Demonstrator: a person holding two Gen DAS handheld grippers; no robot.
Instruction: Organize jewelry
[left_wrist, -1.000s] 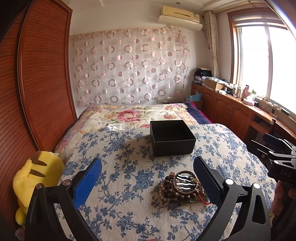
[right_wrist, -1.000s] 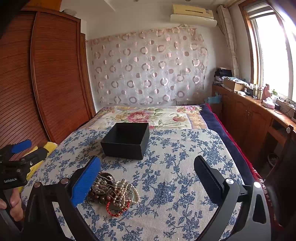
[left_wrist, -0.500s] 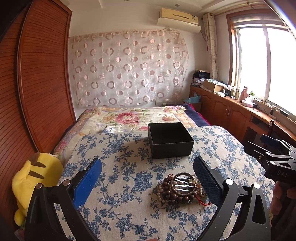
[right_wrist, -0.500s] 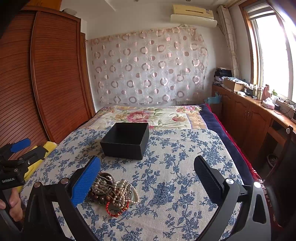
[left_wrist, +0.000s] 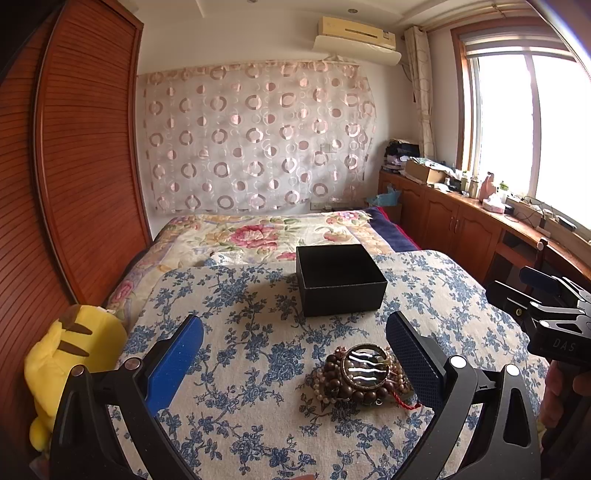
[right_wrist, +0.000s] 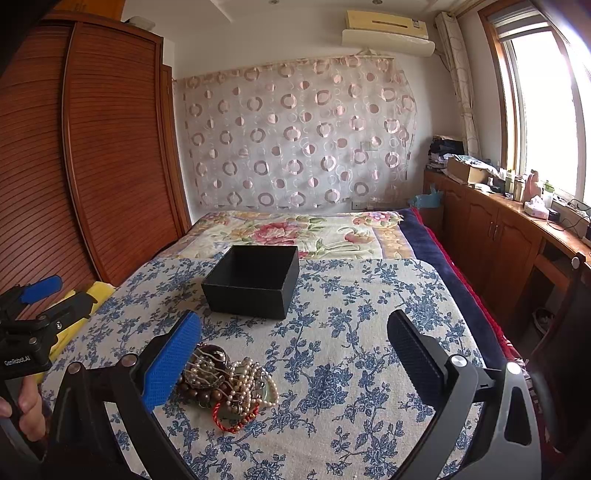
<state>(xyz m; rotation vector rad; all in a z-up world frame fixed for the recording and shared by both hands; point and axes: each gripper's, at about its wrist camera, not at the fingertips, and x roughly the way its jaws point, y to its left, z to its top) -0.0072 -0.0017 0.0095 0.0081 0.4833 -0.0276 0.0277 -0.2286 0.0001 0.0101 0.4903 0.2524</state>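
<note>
A pile of jewelry lies on the blue-flowered cloth: brown bead bracelets, pearl strands, a red cord and a dark round piece. It also shows in the right wrist view. An open, empty black box stands behind it, also in the right wrist view. My left gripper is open and empty, the pile just inside its right finger. My right gripper is open and empty, the pile beside its left finger.
The flowered cloth covers a bed with a floral quilt behind. A yellow plush toy lies at the left edge by the wooden wardrobe. Wooden cabinets with clutter run under the window on the right.
Both grippers stay open and have barely moved. The left wrist view has drifted slightly, so the box and pile sit a little more to the left.
</note>
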